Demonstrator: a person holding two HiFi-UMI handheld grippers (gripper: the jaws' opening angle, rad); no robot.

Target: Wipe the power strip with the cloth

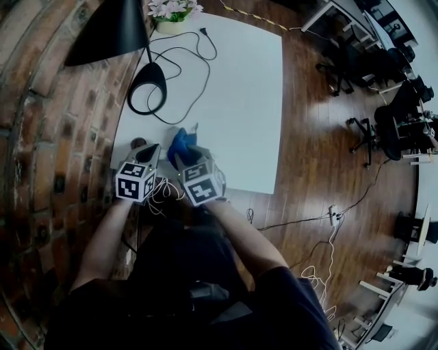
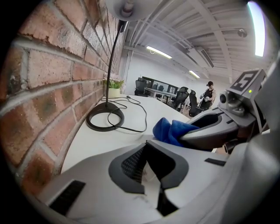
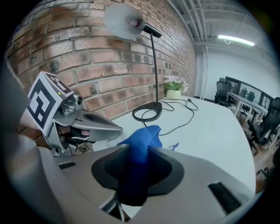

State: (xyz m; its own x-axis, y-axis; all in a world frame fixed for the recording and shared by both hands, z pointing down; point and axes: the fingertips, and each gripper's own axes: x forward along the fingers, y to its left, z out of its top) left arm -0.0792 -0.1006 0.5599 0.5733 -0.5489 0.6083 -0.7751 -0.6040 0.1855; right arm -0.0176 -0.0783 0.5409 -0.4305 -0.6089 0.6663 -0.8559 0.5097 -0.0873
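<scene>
A blue cloth (image 1: 181, 144) is bunched between the jaws of my right gripper (image 1: 185, 156), which is shut on it just inside the near edge of the white table (image 1: 239, 102). In the right gripper view the cloth (image 3: 141, 142) stands up out of the right gripper (image 3: 139, 152). My left gripper (image 1: 148, 156) sits close beside it on the left, jaws together; in its own view the left gripper (image 2: 146, 148) shows nothing clearly held. The cloth (image 2: 169, 130) pokes out of the right gripper (image 2: 199, 131) there. I see no power strip clearly; the grippers hide the table under them.
A black desk lamp with a ring base (image 1: 148, 90) and a trailing black cable (image 1: 188, 65) stands at the table's far left by the brick wall (image 1: 41, 137). A potted plant (image 1: 174, 14) is at the far edge. Thin white wires (image 1: 163, 190) hang below the grippers.
</scene>
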